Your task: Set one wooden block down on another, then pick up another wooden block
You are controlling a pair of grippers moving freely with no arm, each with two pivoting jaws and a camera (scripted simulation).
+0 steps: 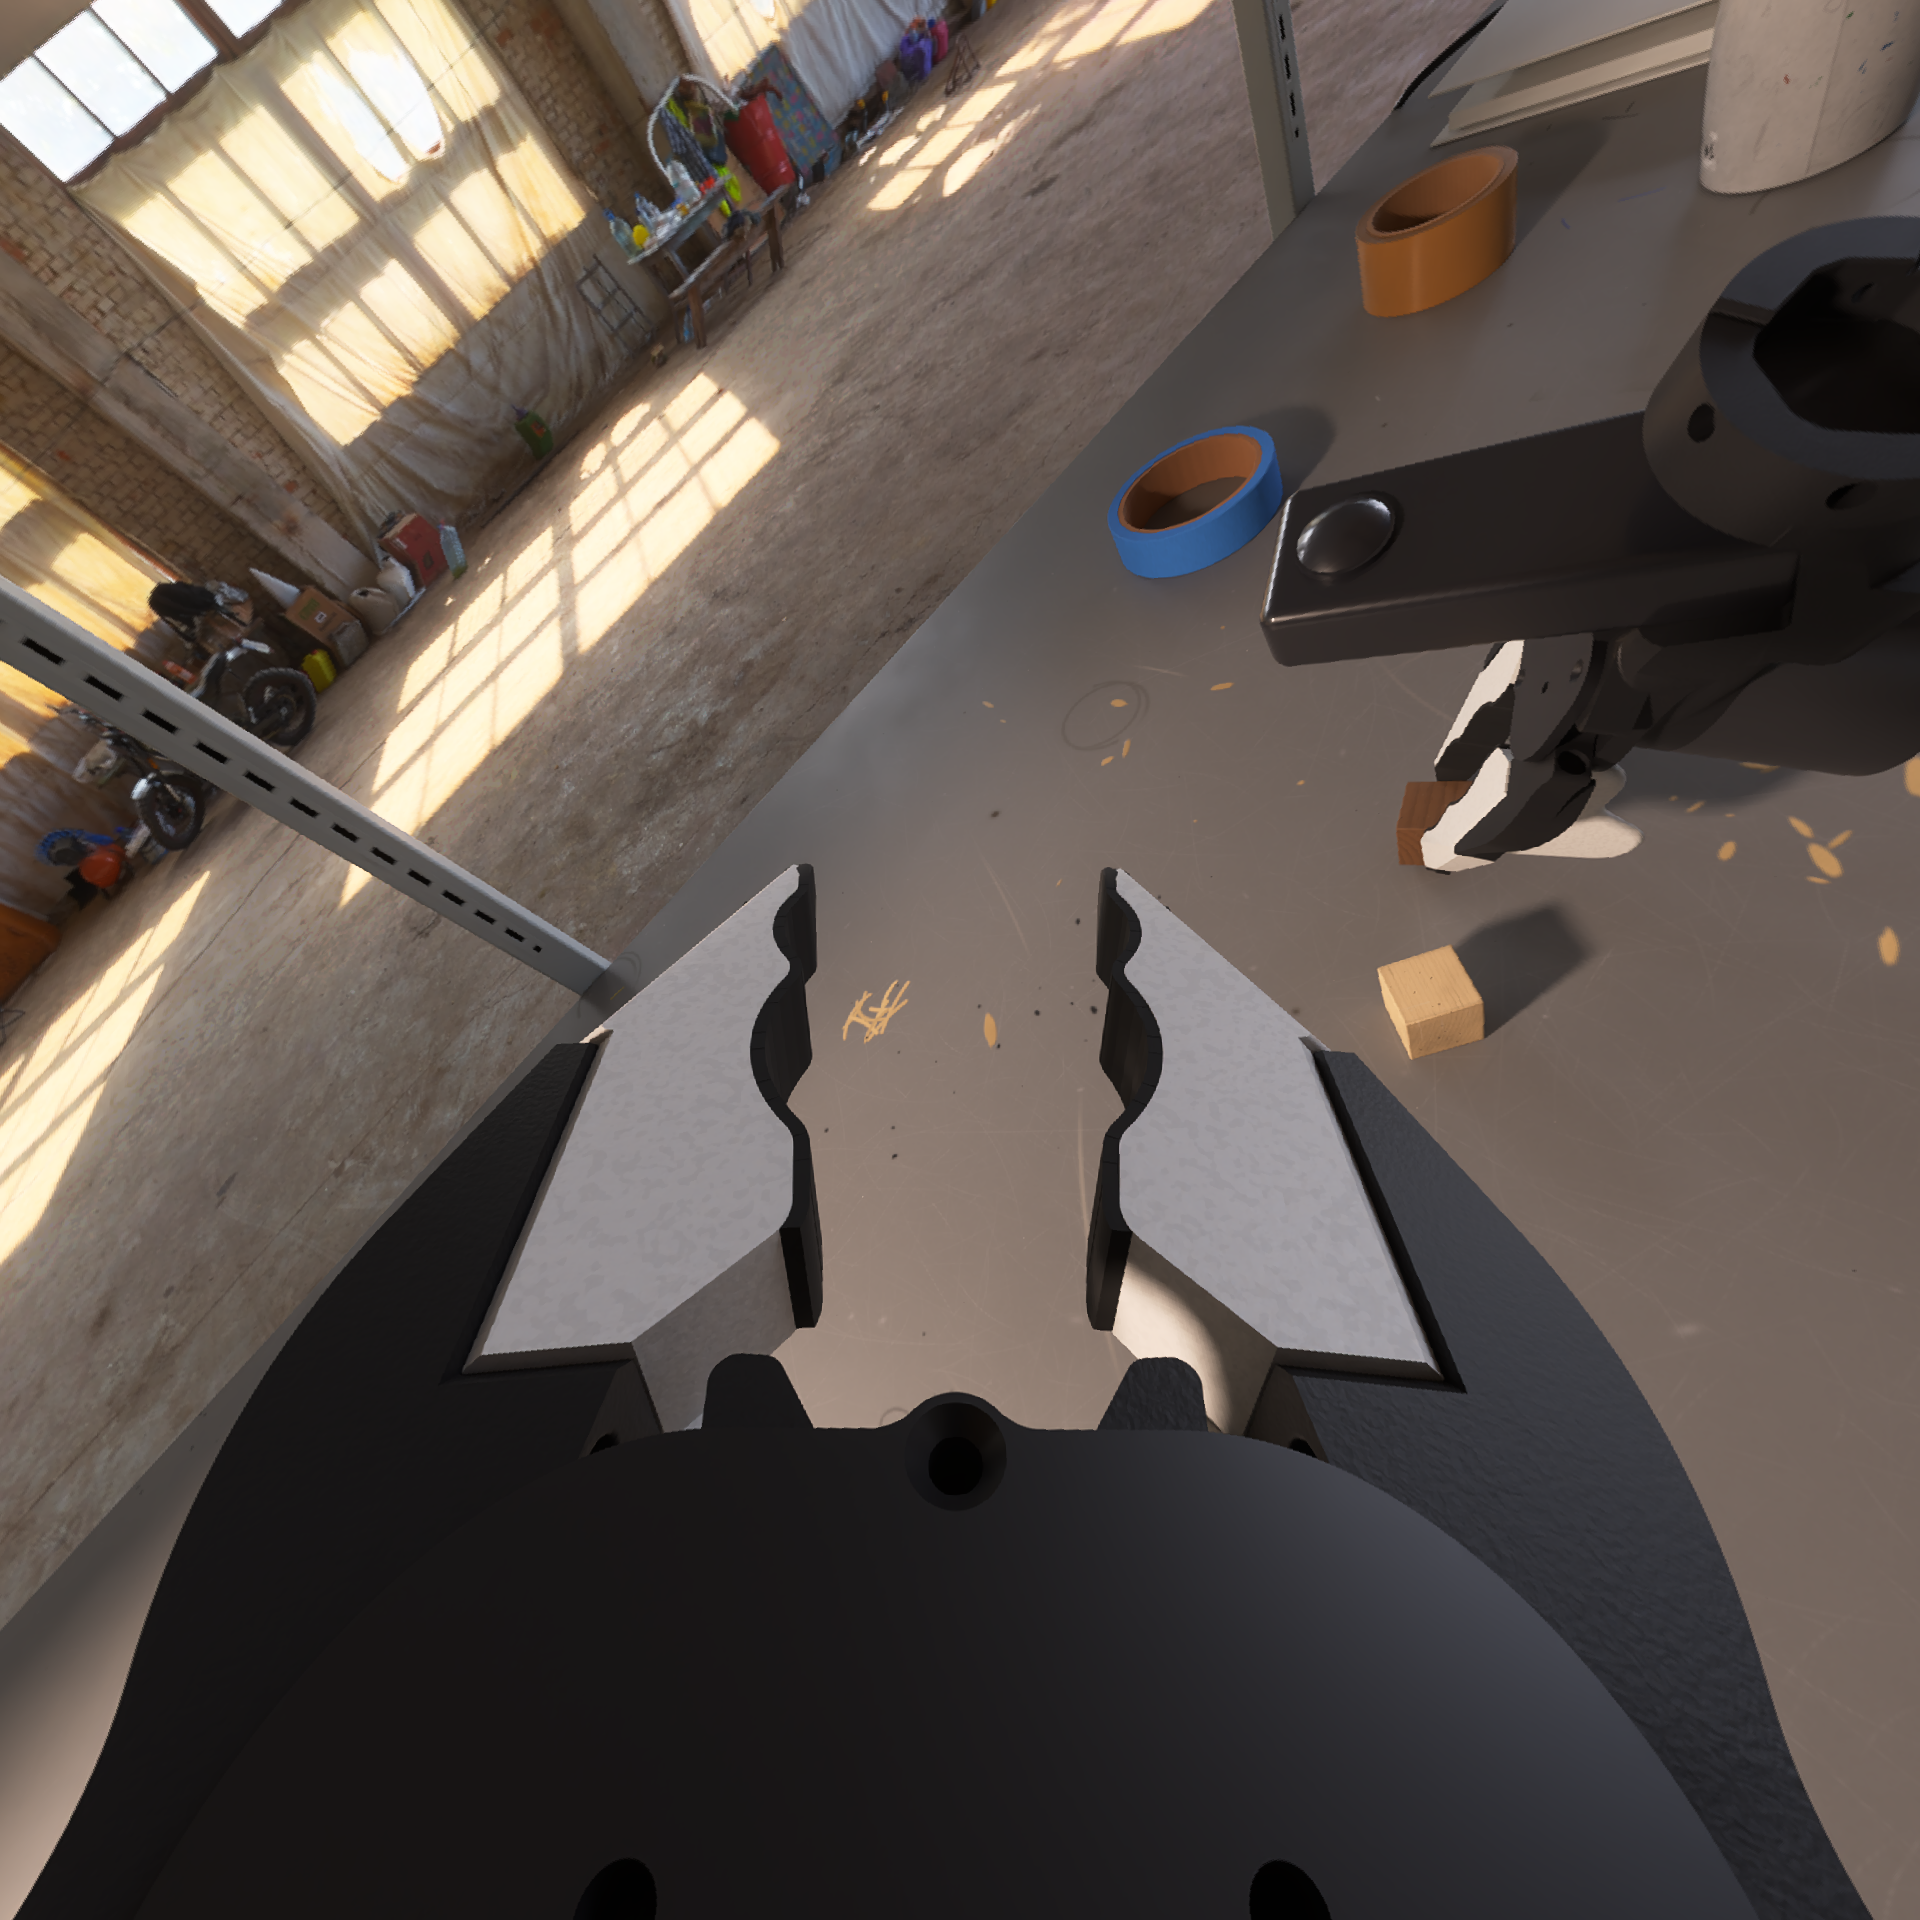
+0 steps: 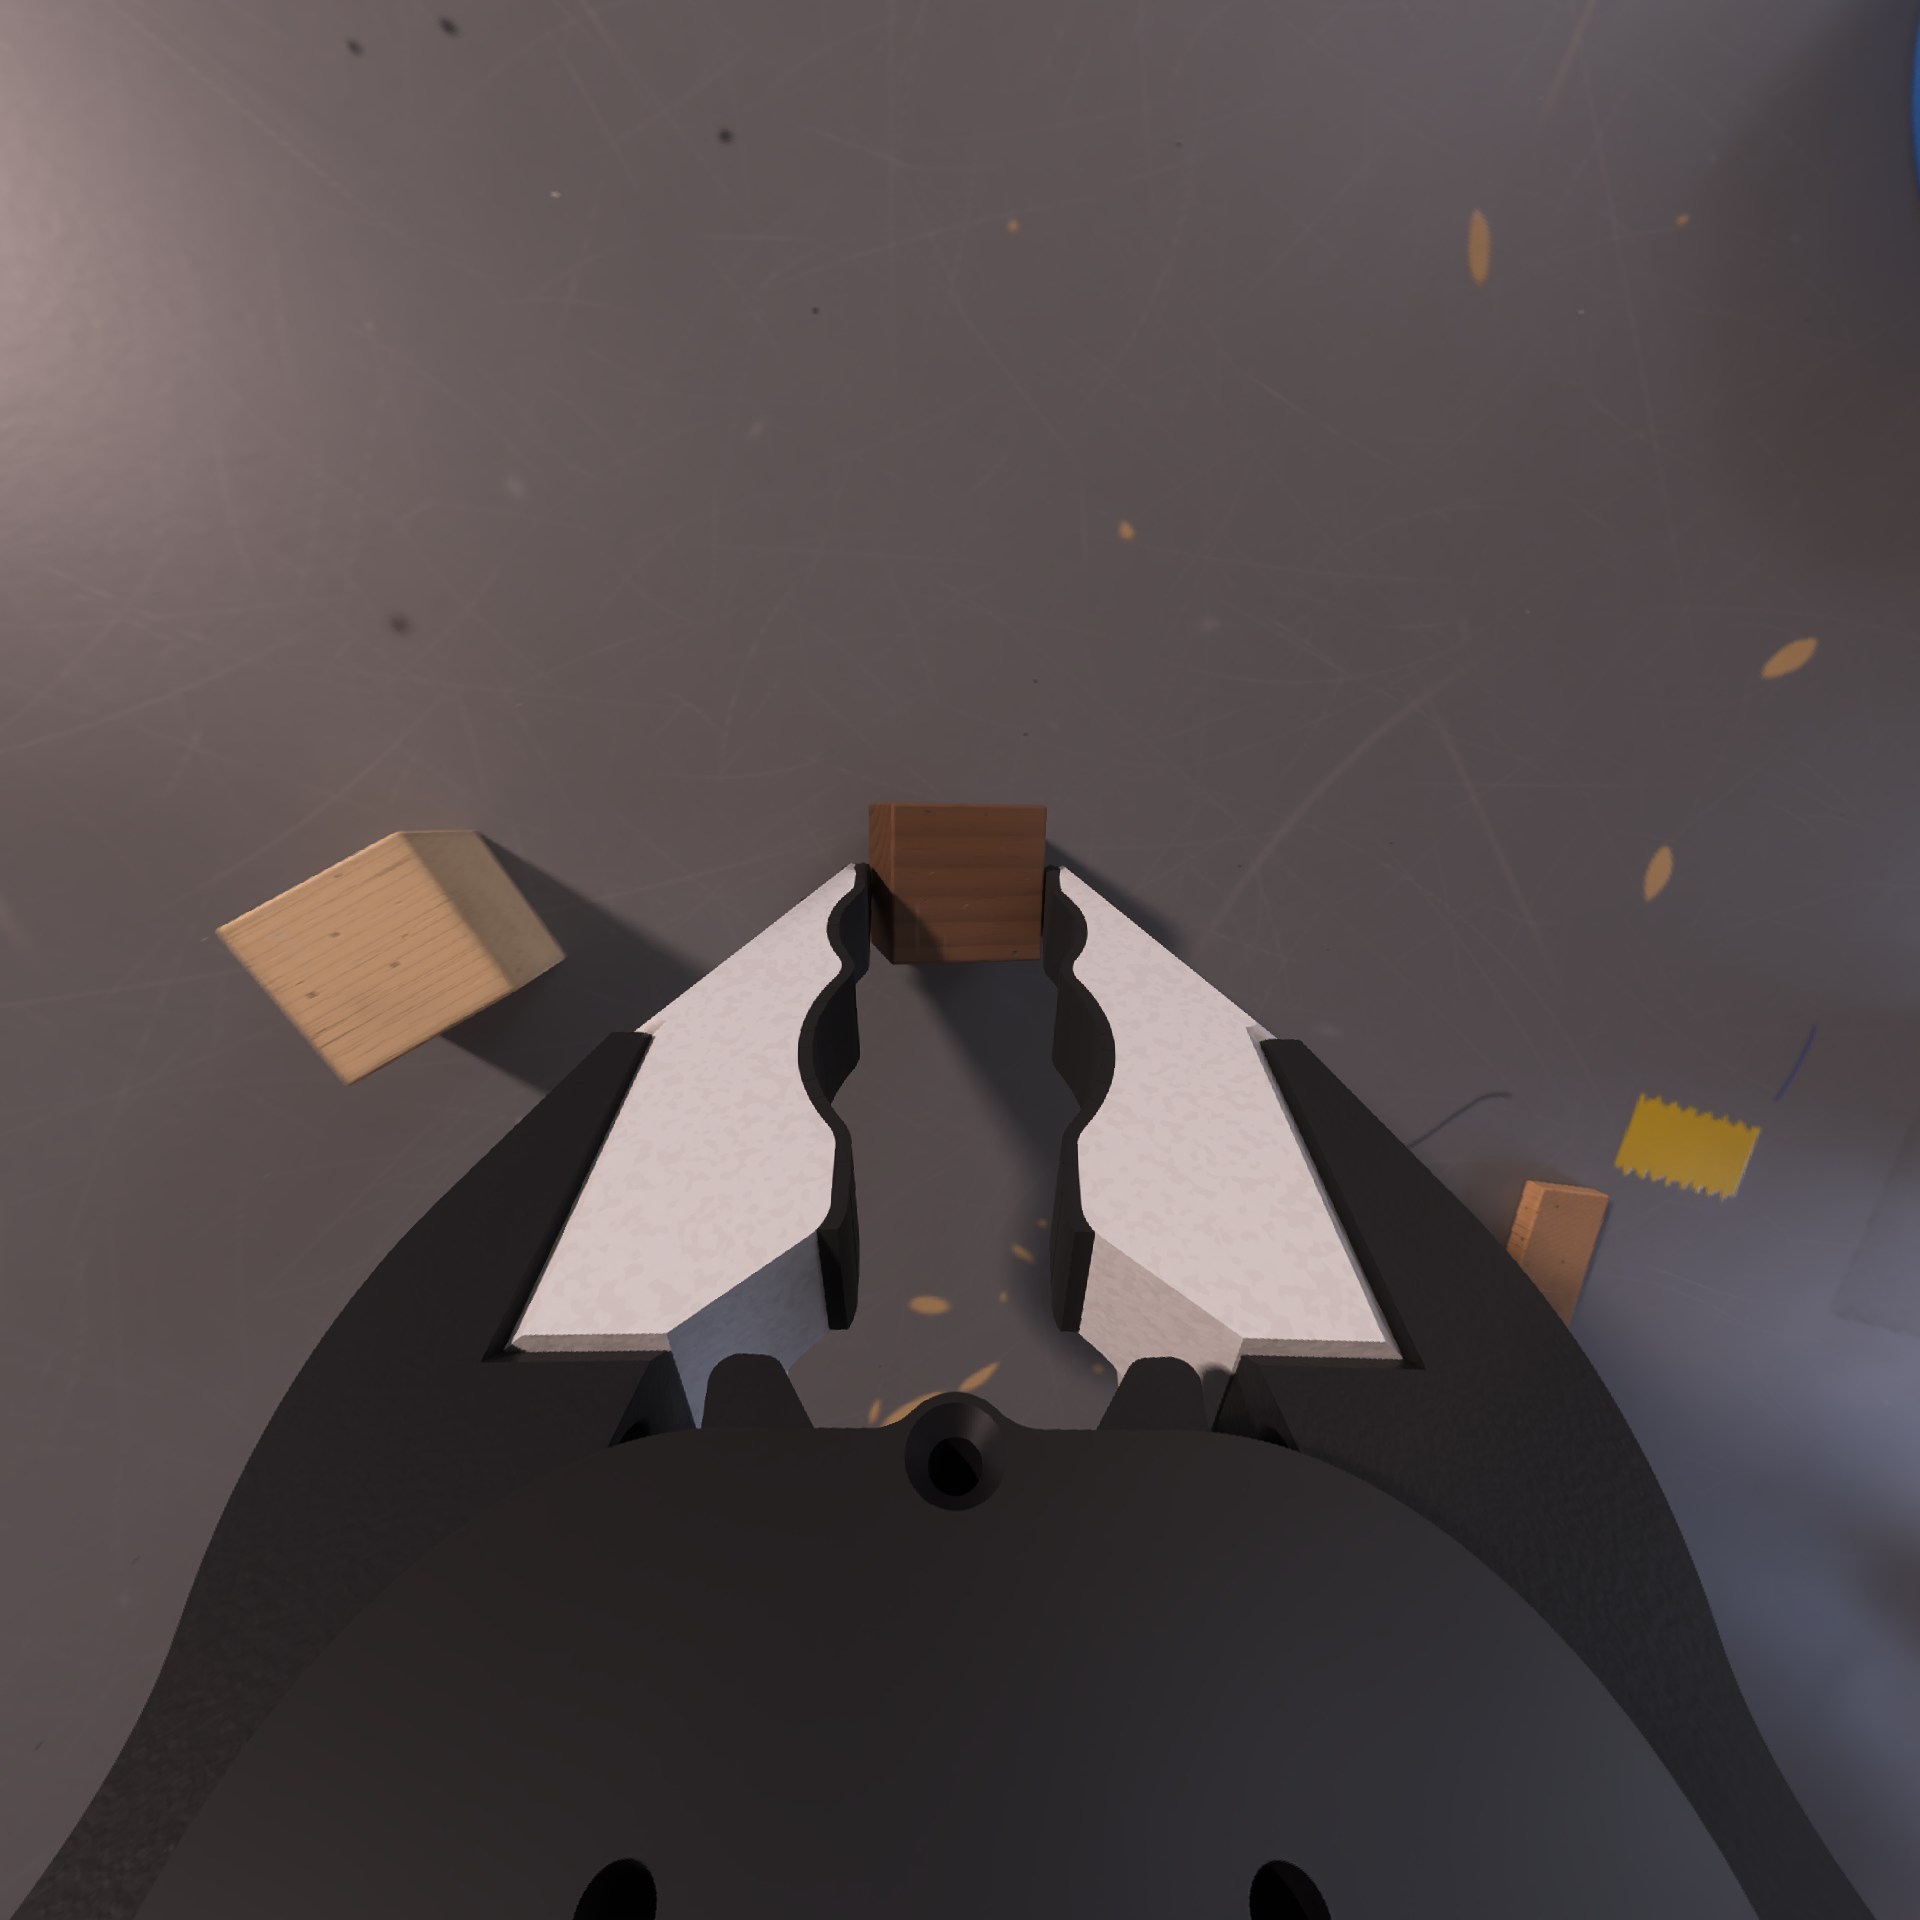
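Clearly the task is only at its first step, because no block stands on another yet. The right claw (image 2: 956, 914) has its fingertips pressed on both sides of the dark brown block (image 2: 956, 883), so it grips this block, low over the grey counter (image 2: 935, 416); whether the block is already lifted I cannot tell. The pale block (image 2: 390, 951) lies alone just to the left of it, free and not touched, and a third, orange-brown block (image 2: 1555, 1242) shows partly at the right edge. The left claw (image 1: 956, 935) hangs wide open and empty, well apart from the blocks. Stacking and the second pick-up both remain.
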